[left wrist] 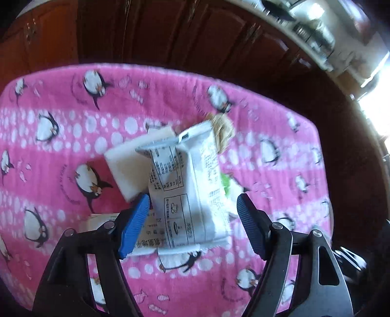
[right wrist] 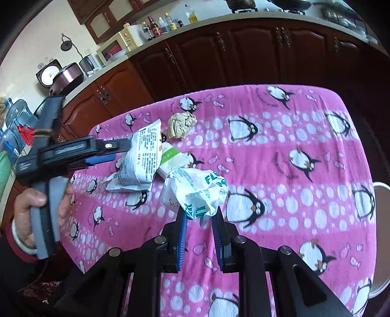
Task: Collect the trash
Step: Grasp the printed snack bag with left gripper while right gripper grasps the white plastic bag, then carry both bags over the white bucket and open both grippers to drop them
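On the pink penguin cloth [right wrist: 280,156] covering the table, the right claw [right wrist: 199,220] is clenched on a crumpled white-and-teal wrapper [right wrist: 195,190], while the left claw [left wrist: 193,207] stands released around a white printed packet [left wrist: 185,195].

Kitchen setting; surface [right wrist: 304,151] covered in pink penguin-print cloth. Behind it dark red-brown wooden cabinets [right wrist: 243,51] under a pale countertop [right wrist: 195,24]. On it: bottles [right wrist: 158,25], cream microwave [right wrist: 114,47], rice cooker [right wrist: 67,76]. Upper cabinets [right wrist: 109,14] on a light wall [right wrist: 36,36]. Blue water jugs [right wrist: 17,114] far left. Strong daylight glare [left wrist: 375,107] at the right edge of the left wrist view
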Demonstrator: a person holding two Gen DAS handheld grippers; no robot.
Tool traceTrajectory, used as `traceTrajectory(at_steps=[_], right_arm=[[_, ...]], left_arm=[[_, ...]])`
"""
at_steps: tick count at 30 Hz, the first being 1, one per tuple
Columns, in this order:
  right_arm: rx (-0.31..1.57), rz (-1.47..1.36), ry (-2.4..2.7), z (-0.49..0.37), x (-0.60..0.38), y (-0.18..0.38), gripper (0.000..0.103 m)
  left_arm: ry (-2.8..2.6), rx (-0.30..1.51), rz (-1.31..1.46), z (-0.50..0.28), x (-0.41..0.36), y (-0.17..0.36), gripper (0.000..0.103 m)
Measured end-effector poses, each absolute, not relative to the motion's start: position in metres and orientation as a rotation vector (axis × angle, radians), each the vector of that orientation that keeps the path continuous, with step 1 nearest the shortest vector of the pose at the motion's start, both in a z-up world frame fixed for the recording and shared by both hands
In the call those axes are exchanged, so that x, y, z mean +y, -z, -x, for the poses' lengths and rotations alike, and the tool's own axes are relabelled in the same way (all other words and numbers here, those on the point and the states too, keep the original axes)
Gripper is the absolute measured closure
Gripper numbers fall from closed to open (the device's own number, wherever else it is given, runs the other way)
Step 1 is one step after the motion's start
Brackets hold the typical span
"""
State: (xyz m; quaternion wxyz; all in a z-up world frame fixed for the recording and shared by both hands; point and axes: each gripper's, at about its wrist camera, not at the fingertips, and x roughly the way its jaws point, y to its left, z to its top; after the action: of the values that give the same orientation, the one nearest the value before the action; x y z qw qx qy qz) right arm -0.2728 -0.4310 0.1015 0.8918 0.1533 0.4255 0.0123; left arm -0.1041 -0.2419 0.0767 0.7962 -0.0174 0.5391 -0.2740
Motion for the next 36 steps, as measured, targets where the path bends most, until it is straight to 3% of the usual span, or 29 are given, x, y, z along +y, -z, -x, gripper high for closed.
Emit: traceTrajectory(at_steps=[1, 2, 6, 19, 36], right_arm=[[0.885, -0.316, -0.023, 0.274, -0.430, -0.101, 0.084], [0.885, -0.310, -0.022, 0.276, -0.429, -0.102, 0.084], [0.874, -0.288, -0.020, 0.285, -0.427, -0.110, 0.084], [0.822, -0.309, 0.018, 0.307, -0.442, -0.128, 0.084], [0.779, -0.330, 0.261, 0.389, -0.530, -0.144, 0.084]], left_arm=[[0.586, 1.172, 0.029, 0.102, -0.246, -0.071, 0.036], [0.582, 1.183, 0.013, 0.101, -0.250, -0.066, 0.054], [0.608, 1.155, 0.006, 0.107, -0.251, -0.072, 0.068], [0.733, 0.975, -0.125, 0.172, -0.276, -0.142, 0.070], [0.972, 0.948, -0.273, 0.250, -0.407, -0.150, 0.070]])
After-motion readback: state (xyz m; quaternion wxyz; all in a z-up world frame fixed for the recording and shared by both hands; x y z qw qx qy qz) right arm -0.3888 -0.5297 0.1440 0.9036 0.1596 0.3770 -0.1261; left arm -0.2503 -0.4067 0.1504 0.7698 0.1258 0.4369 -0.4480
